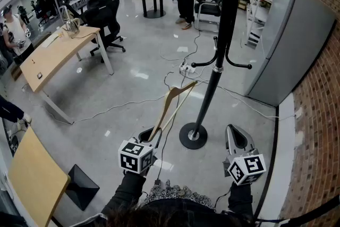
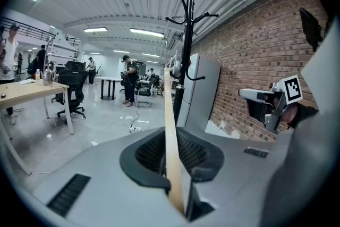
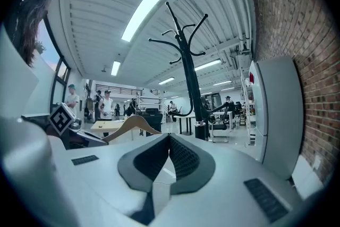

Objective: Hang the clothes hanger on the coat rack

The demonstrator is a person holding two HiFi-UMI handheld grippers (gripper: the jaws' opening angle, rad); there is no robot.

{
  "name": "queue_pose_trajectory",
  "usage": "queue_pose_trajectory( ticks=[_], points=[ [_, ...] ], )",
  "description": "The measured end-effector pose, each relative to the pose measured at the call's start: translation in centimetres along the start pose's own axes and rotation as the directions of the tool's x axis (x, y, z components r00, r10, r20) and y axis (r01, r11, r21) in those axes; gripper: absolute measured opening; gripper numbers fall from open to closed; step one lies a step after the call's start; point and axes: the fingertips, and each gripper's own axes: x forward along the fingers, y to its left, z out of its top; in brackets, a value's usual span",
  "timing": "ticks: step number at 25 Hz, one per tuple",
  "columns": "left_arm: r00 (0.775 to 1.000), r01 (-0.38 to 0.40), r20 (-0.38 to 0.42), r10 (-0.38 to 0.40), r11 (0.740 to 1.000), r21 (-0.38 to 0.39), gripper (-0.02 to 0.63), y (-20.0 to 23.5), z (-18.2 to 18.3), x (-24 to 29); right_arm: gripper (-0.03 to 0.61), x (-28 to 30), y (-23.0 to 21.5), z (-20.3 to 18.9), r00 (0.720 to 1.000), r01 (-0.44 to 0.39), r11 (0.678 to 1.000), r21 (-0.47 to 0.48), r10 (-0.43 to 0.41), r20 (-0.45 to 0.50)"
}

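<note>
A black coat rack (image 1: 215,69) stands on a round base straight ahead, its hooked arms high up (image 2: 186,34) (image 3: 188,72). My left gripper (image 1: 151,135) (image 2: 172,151) is shut on one end of a light wooden clothes hanger (image 1: 171,106) (image 2: 170,125). The hanger slants up toward the pole and stops just left of it, apart from it. In the right gripper view the hanger (image 3: 130,124) shows at the left. My right gripper (image 1: 238,136) (image 3: 169,138) hangs right of the rack's base, shut with nothing in it.
A tall grey cabinet (image 1: 287,45) and a brick wall (image 1: 319,130) close the right side. Cables and a power strip (image 1: 186,68) lie on the floor behind the rack. A wooden desk (image 1: 58,56), office chairs (image 1: 106,21) and several people stand further off.
</note>
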Motion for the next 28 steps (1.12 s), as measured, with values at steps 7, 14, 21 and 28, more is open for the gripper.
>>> queue_pose_trajectory(
  ticks=[7, 14, 21, 28],
  points=[
    [1.000, 0.001, -0.005, -0.001, 1.000, -0.006, 0.055, 0.0, 0.4, 1.7, 0.009, 1.2, -1.5, -0.4, 1.000, -0.003, 1.000, 0.011, 0.003, -0.006],
    [1.000, 0.018, 0.001, -0.018, 1.000, -0.002, 0.055, 1.0, 1.4, 3.6, 0.009, 2.4, -2.6, -0.9, 0.999, 0.023, 1.000, 0.014, -0.023, -0.023],
    [0.996, 0.093, -0.017, -0.092, 0.995, 0.025, 0.055, 3.3, 2.6, 7.6, 0.009, 4.4, -4.1, -1.1, 0.993, 0.120, 0.993, 0.013, -0.119, -0.021],
    [0.983, 0.181, -0.047, -0.177, 0.977, 0.113, 0.054, 7.0, 5.9, 13.3, 0.009, 8.8, -5.1, -0.9, 0.974, 0.227, 0.974, 0.018, -0.226, -0.023]
  ],
)
